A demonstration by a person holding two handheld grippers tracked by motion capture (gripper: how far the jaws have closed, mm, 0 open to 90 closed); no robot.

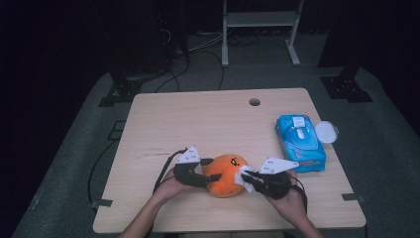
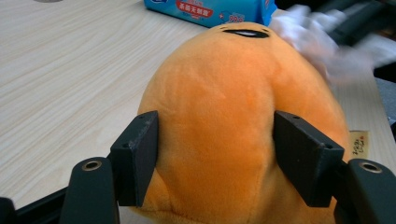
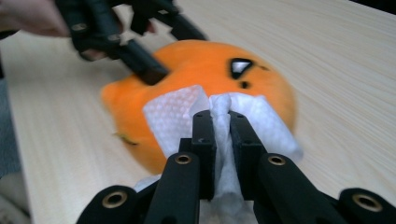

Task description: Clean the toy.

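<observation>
Left gripper clamps orange plush toy; right gripper pinches white wipe against it. Blue wipes pack lies just beyond the right hand, lid beside it.

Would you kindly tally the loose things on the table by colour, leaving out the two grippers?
Orange: 1, the plush toy
Blue: 1, the pack of wet wipes
White: 2, the wipe pinched against the toy and the round lid beside the pack
Total: 4
</observation>
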